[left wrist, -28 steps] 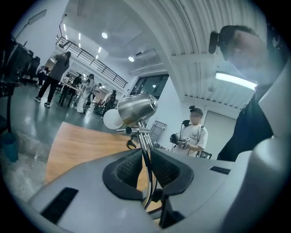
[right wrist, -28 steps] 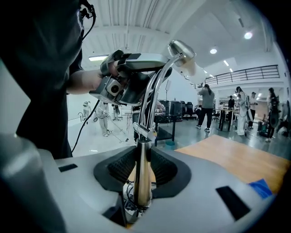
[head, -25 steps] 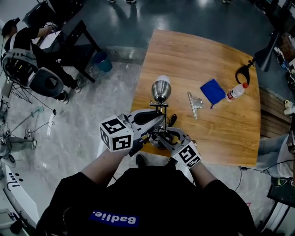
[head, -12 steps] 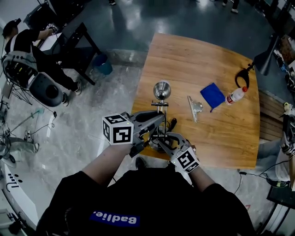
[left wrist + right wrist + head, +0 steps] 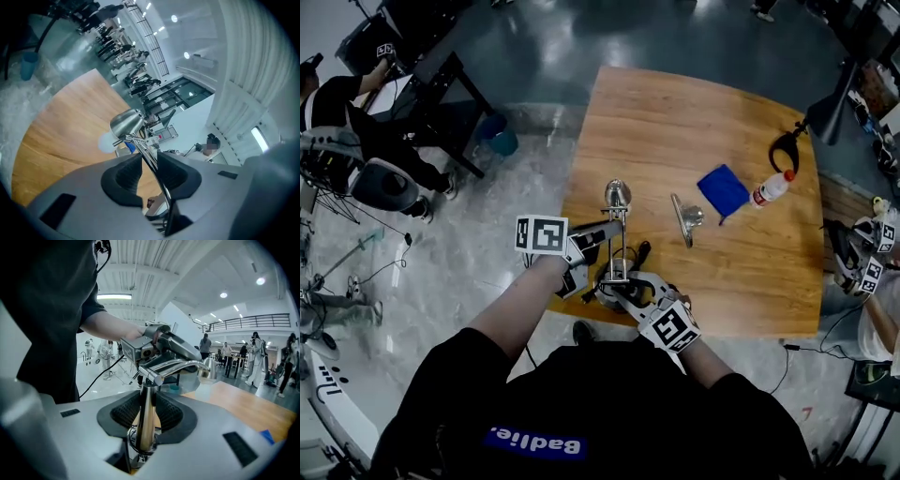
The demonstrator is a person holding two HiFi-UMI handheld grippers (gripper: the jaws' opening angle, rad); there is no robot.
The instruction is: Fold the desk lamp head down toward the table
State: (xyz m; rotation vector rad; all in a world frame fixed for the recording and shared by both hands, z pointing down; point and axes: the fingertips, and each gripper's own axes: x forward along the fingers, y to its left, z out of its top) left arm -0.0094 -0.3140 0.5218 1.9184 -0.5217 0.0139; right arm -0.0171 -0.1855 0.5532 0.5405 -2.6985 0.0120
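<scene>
- Left claw (image 5: 607, 240) straddles the desk lamp's (image 5: 618, 246) thin arm (image 5: 151, 158). Its jaws are opening, and the twin rods run between the slackening pads.
- Right claw (image 5: 624, 289) pinches the lamp's upright post (image 5: 146, 411) low down, just above the round base (image 5: 136, 448), with a pad pressed on either side.
- Standing at the near edge of the wooden tabletop (image 5: 694, 122), the lamp is directly in front of the person.
- From the top of the post the arm reaches out roughly level, away from the person. The silver lamp head (image 5: 617, 194) hangs at its far end, beyond the left claw and above the tabletop.
- The bare left forearm (image 5: 521, 305) comes in from the lamp's left, with the claw lying nearly level and its marker cube (image 5: 541, 234) uppermost.
- The right wrist (image 5: 701, 354) comes in from the near side, with that claw tipped slightly down toward the base.
</scene>
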